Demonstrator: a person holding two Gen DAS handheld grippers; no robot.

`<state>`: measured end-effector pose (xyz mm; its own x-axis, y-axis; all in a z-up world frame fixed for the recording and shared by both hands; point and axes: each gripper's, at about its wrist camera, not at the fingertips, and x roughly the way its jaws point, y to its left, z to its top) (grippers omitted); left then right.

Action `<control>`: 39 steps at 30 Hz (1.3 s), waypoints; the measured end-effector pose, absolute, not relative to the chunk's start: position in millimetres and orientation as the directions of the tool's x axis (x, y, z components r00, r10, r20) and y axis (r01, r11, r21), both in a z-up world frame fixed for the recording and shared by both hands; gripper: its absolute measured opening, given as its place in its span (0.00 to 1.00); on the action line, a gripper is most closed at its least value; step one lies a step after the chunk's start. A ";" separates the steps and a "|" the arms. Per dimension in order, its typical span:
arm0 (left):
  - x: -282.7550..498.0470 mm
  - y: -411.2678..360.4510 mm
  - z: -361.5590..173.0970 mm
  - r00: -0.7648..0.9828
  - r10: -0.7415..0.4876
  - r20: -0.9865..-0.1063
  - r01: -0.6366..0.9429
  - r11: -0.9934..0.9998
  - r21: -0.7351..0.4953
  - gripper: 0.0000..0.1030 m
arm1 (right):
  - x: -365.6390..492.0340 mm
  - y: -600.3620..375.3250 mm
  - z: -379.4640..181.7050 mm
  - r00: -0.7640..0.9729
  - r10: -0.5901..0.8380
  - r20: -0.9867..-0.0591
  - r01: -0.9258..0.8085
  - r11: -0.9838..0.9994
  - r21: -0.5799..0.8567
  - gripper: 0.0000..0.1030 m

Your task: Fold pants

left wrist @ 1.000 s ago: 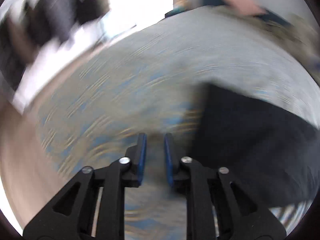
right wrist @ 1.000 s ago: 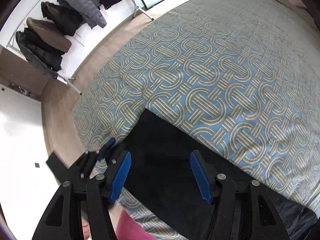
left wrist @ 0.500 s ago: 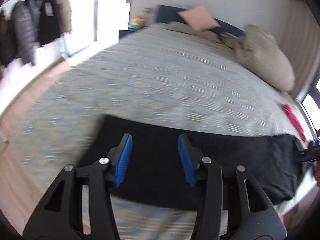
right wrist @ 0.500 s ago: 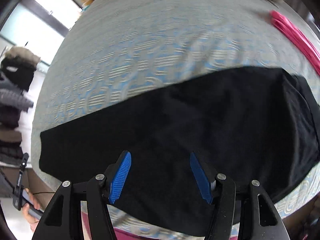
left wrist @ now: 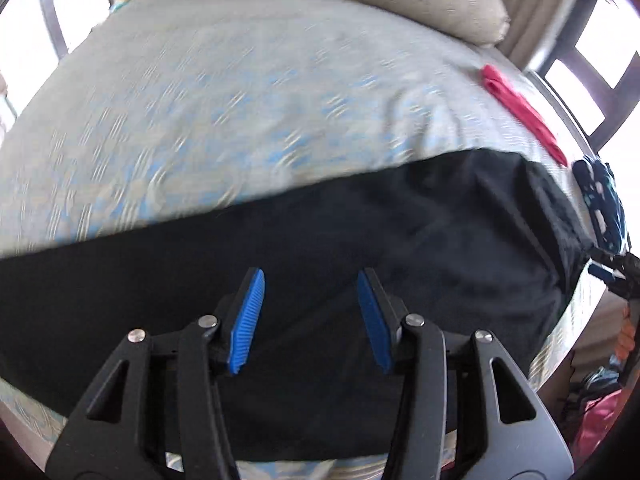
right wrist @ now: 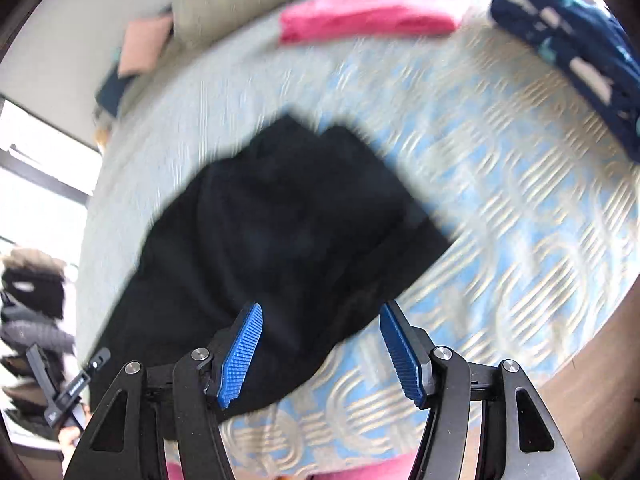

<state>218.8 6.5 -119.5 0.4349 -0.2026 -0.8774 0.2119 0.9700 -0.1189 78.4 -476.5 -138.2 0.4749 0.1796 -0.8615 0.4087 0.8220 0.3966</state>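
We see the black pants [left wrist: 360, 248] flat along the bed's [left wrist: 240, 92] near edge; left tongs [left wrist: 310, 312] above them, parted, holding nothing, having opened within the last second; right tongs [right wrist: 320, 354] wide, empty, over their end.

Patterned bed [left wrist: 248, 92] carries black pants [left wrist: 360, 240], pink garment [right wrist: 368, 16], pillow [left wrist: 432, 4].

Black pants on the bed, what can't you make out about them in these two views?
- Black pants: left wrist view, left gripper hides the near edge.
- Left end: the frame edge cuts it off there.
- Right wrist view: motion blur hides seams and fold lines; right gripper covers the near hem.
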 end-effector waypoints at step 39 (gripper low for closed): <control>322.5 -323.2 -142.9 -0.103 -0.530 -0.842 0.687 0.574 -0.446 0.16 | 195.7 -553.5 -180.0 0.430 0.416 -0.801 0.345 0.745 0.571 0.61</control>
